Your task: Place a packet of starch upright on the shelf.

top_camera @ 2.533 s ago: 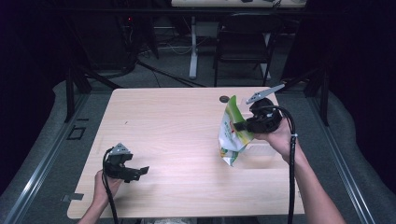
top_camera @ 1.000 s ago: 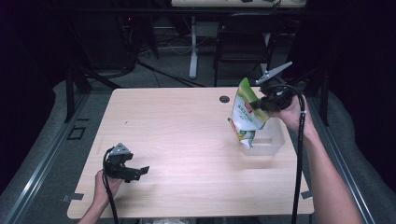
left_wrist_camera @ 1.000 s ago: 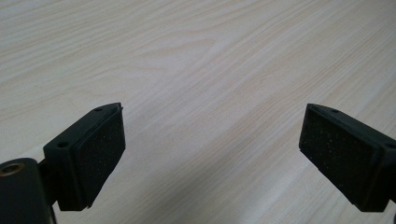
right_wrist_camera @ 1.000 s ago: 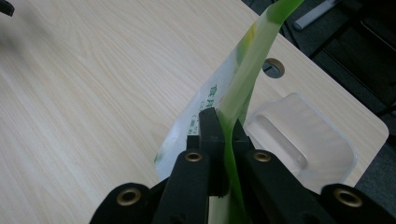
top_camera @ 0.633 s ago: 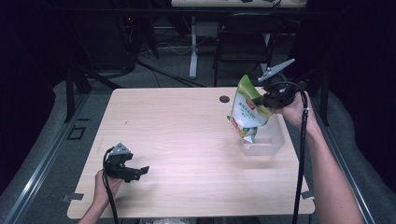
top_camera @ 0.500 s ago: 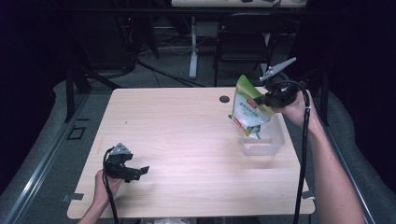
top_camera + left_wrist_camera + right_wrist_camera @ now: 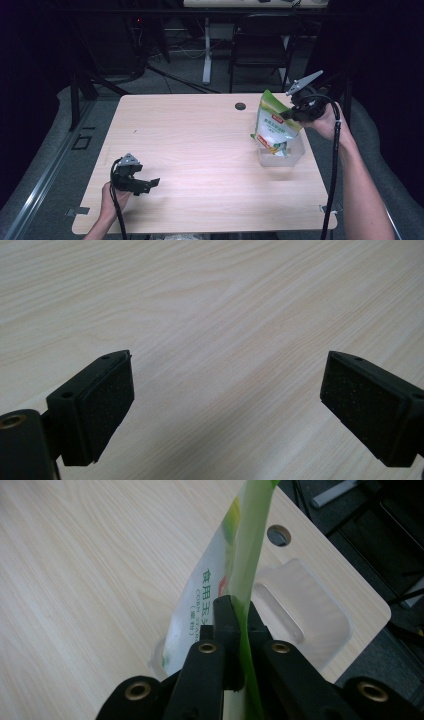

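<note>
Pinching a green-and-white corn starch pouch (image 7: pixel 273 125) by its side seam, the right gripper (image 7: pixel 299 111) holds the bag tilted above a clear plastic container (image 7: pixel 295 154) near the right edge of the wooden table (image 7: pixel 200 150). The pouch's bottom corner dips into the container's mouth, while most of the bag leans out toward the table's middle. In the right gripper view the black jaws are clamped tight on the pouch's folded edge (image 7: pixel 248 570), with the clear container (image 7: pixel 320 610) lying just beyond and a round grommet hole (image 7: pixel 278 535) near the far edge.

The left gripper (image 7: pixel 135 177) rests low near the front-left corner, jaws spread wide and empty over bare wood, its pads (image 7: pixel 102 400) clear of everything.

The step in hand appears to be seating the pouch in the container. Doing it well likely means righting the bag over the opening, lowering until its base settles inside, then letting go; released while leaning, it could tip the light container.
</note>
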Tool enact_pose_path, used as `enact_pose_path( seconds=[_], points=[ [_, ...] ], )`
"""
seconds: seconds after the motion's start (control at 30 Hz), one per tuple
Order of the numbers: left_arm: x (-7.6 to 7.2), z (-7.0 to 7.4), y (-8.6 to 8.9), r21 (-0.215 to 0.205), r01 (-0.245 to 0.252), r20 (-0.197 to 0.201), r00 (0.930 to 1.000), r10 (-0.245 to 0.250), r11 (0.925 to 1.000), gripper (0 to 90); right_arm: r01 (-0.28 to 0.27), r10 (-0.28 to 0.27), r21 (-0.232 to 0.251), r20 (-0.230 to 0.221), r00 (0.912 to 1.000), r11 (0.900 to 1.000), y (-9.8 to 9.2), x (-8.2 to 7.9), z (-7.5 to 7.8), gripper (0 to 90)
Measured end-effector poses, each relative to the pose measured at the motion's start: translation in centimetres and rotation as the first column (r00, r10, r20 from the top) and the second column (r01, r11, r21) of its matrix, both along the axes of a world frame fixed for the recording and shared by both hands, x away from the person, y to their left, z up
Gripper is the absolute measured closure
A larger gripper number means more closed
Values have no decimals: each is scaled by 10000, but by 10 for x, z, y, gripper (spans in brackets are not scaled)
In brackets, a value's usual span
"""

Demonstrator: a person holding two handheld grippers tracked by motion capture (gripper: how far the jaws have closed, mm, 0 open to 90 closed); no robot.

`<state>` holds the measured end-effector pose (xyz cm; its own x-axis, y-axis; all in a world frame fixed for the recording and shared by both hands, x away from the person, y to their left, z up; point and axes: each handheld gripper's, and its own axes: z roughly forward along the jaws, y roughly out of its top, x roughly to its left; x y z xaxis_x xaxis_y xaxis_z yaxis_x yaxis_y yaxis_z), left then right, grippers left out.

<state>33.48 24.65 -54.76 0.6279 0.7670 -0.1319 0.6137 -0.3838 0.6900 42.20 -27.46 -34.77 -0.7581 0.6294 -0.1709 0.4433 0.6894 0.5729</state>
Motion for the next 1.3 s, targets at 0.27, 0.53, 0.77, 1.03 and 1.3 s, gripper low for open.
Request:
enact_pose_path(
  seconds=[0.27, 0.53, 0.77, 1.03, 1.3],
  points=[
    [0, 0, 0, 7, -13, -24, 10000, 13, 10000, 70, 525, -527, -93, -258, 9983, 9986, -10, -2, -13, 898],
    [0, 0, -1, -9, -13, -14, 10000, 13, 10000, 71, 1114, -1115, -91, -113, 9937, 9937, -18, -9, -20, 900],
    [0, 0, 0, -15, -52, -19, 10000, 52, 10000, 71, 616, -602, -428, 324, 9977, 9972, -11, -17, -9, 900],
    [0, 0, 0, -3, -17, -4, 10000, 17, 10000, 71, 269, -239, -896, 336, 9991, 9956, -13, -19, 1, 900],
    [0, 0, -1, 2, -7, -12, 10000, 7, 10000, 71, 314, -295, -753, 258, 9992, 9967, -23, -18, -1, 900]
  ],
)
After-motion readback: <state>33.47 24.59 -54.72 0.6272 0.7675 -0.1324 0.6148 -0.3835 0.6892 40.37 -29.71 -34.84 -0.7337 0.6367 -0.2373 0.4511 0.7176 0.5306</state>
